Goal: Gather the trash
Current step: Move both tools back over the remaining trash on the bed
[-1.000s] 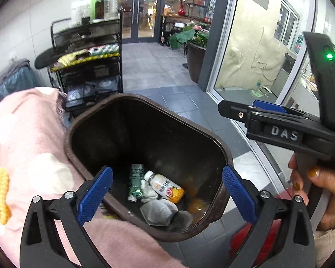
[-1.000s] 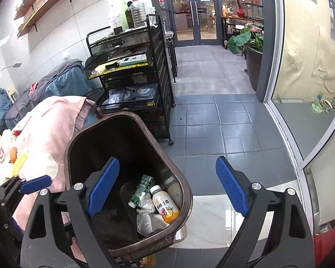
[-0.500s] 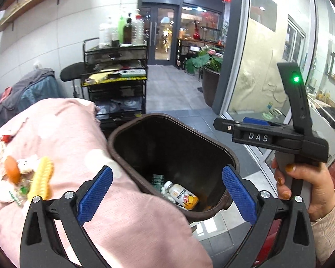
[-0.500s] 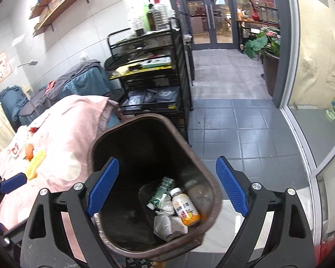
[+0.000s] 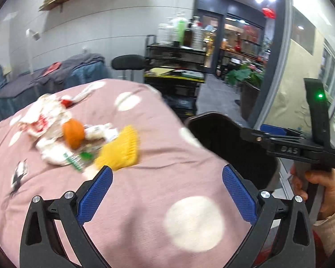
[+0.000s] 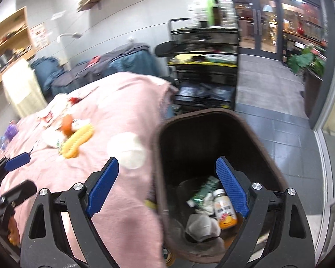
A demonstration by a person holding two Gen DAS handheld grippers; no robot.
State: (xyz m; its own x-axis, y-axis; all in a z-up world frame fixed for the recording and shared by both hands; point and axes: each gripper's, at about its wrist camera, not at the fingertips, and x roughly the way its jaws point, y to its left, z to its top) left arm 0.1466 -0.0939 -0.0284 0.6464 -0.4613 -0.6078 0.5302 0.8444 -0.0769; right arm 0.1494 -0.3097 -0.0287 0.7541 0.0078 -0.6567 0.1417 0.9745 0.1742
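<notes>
A dark brown trash bin (image 6: 252, 131) stands at the right edge of a table under a pink dotted cloth (image 5: 158, 156). Inside it lie a small juice bottle (image 6: 225, 210), a green wrapper (image 6: 204, 189) and crumpled white paper (image 6: 201, 223). On the cloth lie a yellow corn cob (image 5: 120, 149), an orange fruit (image 5: 73, 133) and white wrappers (image 5: 49, 116). My left gripper (image 5: 167, 192) is open and empty above the cloth, near the corn. My right gripper (image 6: 167, 187) is open and empty over the bin's left rim; it also shows in the left wrist view (image 5: 301, 143).
A black wire shelf cart (image 6: 205, 67) with bottles on top stands behind the bin. Blue and grey covered furniture (image 5: 55, 78) lines the wall at the left. Grey tiled floor (image 6: 274, 89) runs to glass doors, with a potted plant (image 6: 310, 67) at the right.
Both grippers have swung left, away from the bin and toward the table. The trash on the cloth now sits close in front of the left gripper. Both jaws stay open.
</notes>
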